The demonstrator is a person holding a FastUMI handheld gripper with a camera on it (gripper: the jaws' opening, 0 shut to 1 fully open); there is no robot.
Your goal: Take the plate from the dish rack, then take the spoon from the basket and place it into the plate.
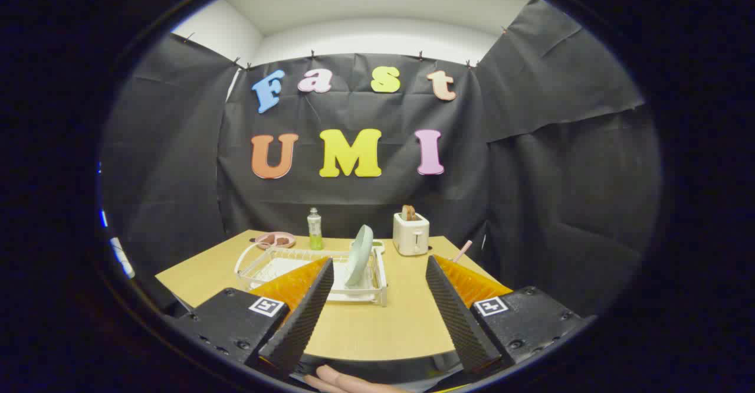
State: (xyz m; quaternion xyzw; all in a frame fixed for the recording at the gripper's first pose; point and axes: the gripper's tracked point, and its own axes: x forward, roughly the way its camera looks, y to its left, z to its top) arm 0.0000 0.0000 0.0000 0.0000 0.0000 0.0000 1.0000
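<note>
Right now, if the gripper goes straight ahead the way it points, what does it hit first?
Probably the dish rack and its upright plate; the open gripper hangs above the table, nothing between its fingers. Depth is unclear.

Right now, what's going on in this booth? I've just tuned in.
A person's hand-held gripper hangs open over the near edge of the tan wooden table, holding nothing. Ahead of its fingers, a pale green plate stands on edge in the white wire dish rack, untouched. Beyond the right finger a pink spoon handle pokes up. A white toaster and green bottle sit behind.
</note>
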